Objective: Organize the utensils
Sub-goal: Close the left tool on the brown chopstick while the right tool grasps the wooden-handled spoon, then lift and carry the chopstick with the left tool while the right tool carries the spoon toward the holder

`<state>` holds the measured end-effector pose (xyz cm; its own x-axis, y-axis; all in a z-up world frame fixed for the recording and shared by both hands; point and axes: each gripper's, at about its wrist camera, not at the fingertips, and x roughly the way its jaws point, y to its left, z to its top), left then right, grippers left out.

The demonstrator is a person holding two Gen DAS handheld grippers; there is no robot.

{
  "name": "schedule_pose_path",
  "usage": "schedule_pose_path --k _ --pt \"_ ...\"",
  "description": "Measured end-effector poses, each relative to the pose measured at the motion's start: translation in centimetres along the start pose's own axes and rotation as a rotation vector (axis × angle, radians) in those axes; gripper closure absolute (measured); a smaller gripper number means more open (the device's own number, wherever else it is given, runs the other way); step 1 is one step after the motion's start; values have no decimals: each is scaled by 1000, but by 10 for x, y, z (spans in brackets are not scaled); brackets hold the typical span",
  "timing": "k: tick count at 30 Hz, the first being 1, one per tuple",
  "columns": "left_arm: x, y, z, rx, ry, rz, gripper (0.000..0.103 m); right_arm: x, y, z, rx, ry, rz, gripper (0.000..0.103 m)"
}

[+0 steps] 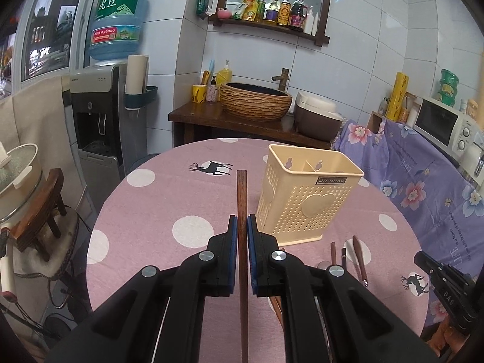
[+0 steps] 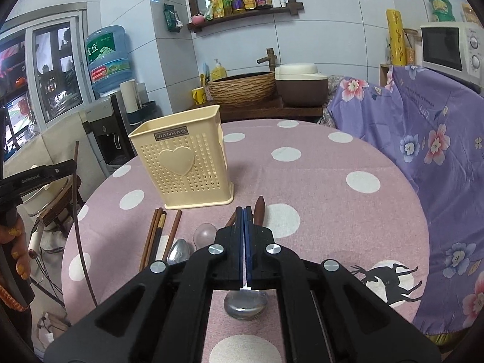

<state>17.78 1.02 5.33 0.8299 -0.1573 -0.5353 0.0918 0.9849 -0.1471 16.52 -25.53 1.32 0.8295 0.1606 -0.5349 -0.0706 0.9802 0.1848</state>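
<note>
The brown wooden chopstick clamped in the left gripper runs out of the bottom edge of the left wrist view, so its lower end is unseen. The loose chopsticks on the pink tablecloth pass under the right gripper, hiding their near ends; the metal spoon shows only its bowl, and the clear spoon below it is partly covered by the linkage. The cream utensil holder hides its inside in the right wrist view. Whether the right gripper pinches anything cannot be told
</note>
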Motion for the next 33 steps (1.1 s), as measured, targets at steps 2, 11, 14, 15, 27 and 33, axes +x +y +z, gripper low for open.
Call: schedule_pose_path --k 2,11,14,15,27,33 --pt "-1 0 -1 0 -1 0 95 4 -2 -1 8 12 -1 102" --pt "-7 3 -1 -1 -14 -17 95 63 -14 -9 52 205 16 100" --pt "-8 1 -1 2 -14 -19 95 96 -15 -14 41 299 17 100" --pt "-8 1 -1 4 -14 -19 95 103 -16 -15 39 313 6 100" --pt "-12 -1 -1 11 -16 -33 95 112 -11 -10 -27 312 -27 66" --pt "-13 -2 -2 12 -17 -34 95 132 -6 -9 -60 362 -58 66"
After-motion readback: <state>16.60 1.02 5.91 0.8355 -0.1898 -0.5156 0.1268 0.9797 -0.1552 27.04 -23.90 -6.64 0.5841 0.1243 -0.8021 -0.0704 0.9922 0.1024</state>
